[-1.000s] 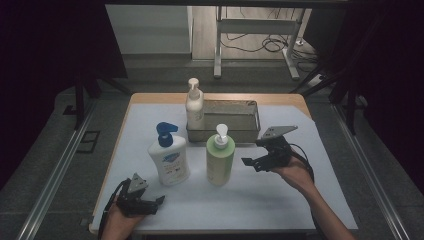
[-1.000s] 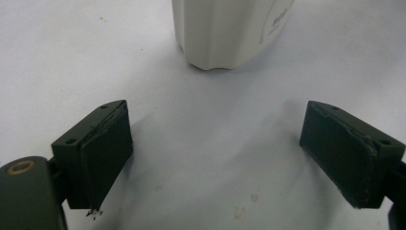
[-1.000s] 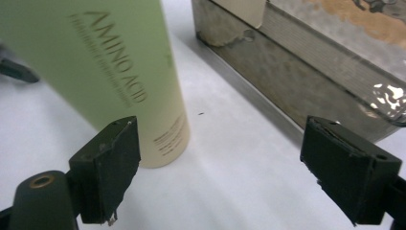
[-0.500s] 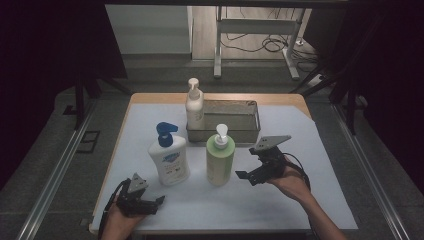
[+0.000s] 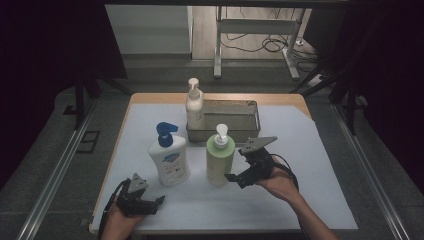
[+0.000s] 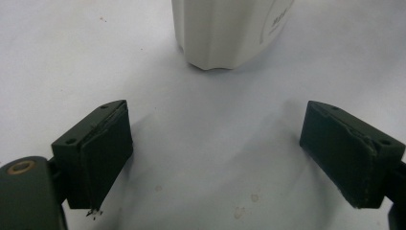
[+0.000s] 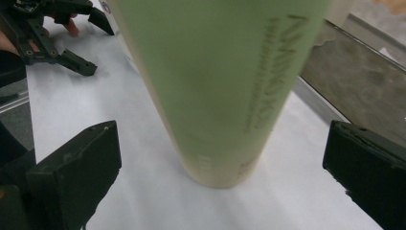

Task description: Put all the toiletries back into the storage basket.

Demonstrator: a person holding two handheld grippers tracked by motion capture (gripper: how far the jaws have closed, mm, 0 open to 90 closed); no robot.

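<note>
A green pump bottle [image 5: 220, 160] [image 7: 215, 86] stands upright mid-table. My right gripper [image 5: 235, 164] [image 7: 220, 143] is just to its right and points at its lower half. Its jaws have just been opening and are spread wide. The bottle sits just ahead of and between them, and neither pad touches it. A white bottle with a blue pump [image 5: 169, 159] [image 6: 230, 33] stands to the left. My left gripper [image 5: 156, 204] [image 6: 218, 143] rests open at the front left, empty, with its jaws aimed at that bottle's base.
A metal tray [image 5: 235, 107] [image 7: 364, 67] lies behind the bottles. A white pump bottle [image 5: 194, 107] stands at its left end; I cannot tell whether it is inside. White paper [image 5: 310, 165] covers the table. Floor rails run along both sides.
My right gripper has moved left and nearer the front edge, up to the green bottle, and its jaws now stand wider. The left gripper and all bottles have stayed put.
</note>
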